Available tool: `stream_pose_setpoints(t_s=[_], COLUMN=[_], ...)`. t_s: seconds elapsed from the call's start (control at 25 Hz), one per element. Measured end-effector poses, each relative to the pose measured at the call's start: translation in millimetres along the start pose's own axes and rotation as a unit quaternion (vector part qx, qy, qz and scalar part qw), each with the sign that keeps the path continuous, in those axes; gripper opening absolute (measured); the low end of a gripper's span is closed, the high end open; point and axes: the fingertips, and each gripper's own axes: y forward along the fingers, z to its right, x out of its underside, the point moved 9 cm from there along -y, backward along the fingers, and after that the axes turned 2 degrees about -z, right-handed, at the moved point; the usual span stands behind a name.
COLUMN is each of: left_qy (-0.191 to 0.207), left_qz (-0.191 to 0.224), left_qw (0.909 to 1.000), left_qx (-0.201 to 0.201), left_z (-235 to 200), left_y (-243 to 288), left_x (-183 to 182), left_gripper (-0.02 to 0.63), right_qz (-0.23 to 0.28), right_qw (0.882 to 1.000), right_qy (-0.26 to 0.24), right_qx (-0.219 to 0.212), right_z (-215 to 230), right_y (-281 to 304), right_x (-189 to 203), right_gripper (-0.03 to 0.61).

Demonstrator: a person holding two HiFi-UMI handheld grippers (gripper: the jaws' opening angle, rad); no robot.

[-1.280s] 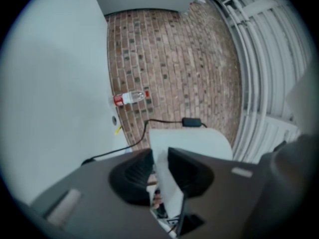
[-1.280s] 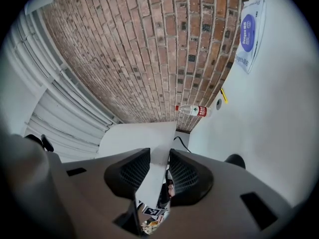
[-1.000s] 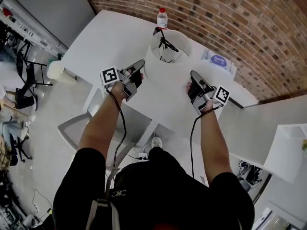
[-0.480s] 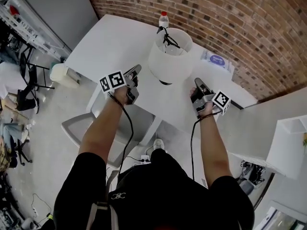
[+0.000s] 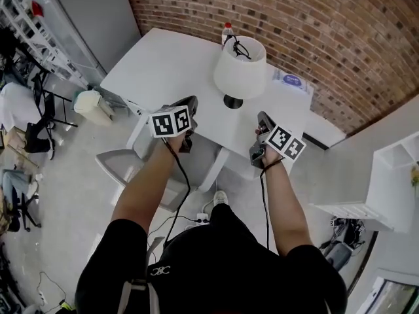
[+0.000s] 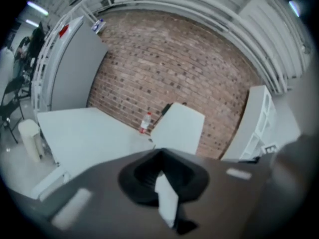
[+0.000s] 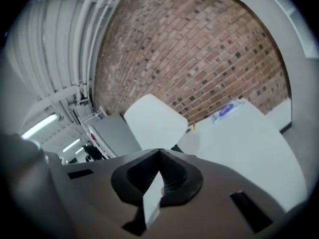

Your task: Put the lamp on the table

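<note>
The lamp (image 5: 239, 72), with a white shade and a dark round base, stands upright on the white table (image 5: 163, 64) near its far right part. My left gripper (image 5: 189, 103) hangs over the table's near edge, left of the lamp and apart from it. It is shut and holds nothing. My right gripper (image 5: 262, 118) is off the near edge to the lamp's right, also shut and empty. In the left gripper view the lamp shade (image 6: 178, 128) rises beyond the shut gripper (image 6: 159, 151). The right gripper view has the shade (image 7: 154, 121) ahead of the shut gripper (image 7: 159, 152).
A water bottle (image 5: 227, 31) stands behind the lamp by the brick wall. A blue-labelled packet (image 5: 292, 81) lies on the table at the right. A white chair (image 5: 124, 169) sits under the near edge, a bin (image 5: 91, 106) at the left, and white shelving (image 5: 386, 182) at the right.
Both grippers have drawn back from the lamp's sides toward the near edge of the table, and their jaws have shut. The lamp stands alone on the table.
</note>
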Motion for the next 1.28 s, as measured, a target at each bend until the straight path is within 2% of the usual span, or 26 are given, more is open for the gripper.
stream_pose_setpoints(t_s=[0.08, 0.2, 0.4, 0.48, 0.8, 1.04, 1.28], left_qy=[0.028, 0.056, 0.119, 0.133, 0.180, 0.180, 0.187], left_qz=[0.007, 0.019, 0.033, 0.043, 0.047, 0.045, 0.041], left_qw=[0.9996, 0.9982, 0.9921, 0.9900, 0.9823, 0.9825, 0.9814], left_qx=[-0.006, -0.007, -0.018, -0.022, -0.024, -0.021, -0.006], left_z=[12, 26, 48, 53, 64, 63, 69], left_y=[-30, -73, -138, -160, -203, -208, -205], left_x=[2, 5, 12, 13, 30, 31, 29], left_gripper=[-0.005, -0.005, -0.004, -0.005, -0.005, -0.005, -0.005], right_qz=[0.011, 0.024, 0.046, 0.055, 0.069, 0.074, 0.081], right_qw=[0.997, 0.986, 0.968, 0.958, 0.942, 0.941, 0.933], right_qy=[-0.071, -0.161, -0.246, -0.278, -0.325, -0.328, -0.346], right_qx=[0.011, 0.021, 0.028, 0.030, 0.040, 0.051, 0.061], right_z=[-39, -95, -160, -180, -215, -218, -223], right_y=[-17, -41, -80, -93, -126, -130, -131], right_x=[7, 21, 55, 67, 101, 104, 102], right_gripper=[-0.001, 0.000, 0.000, 0.000, 0.000, 0.000, -0.001])
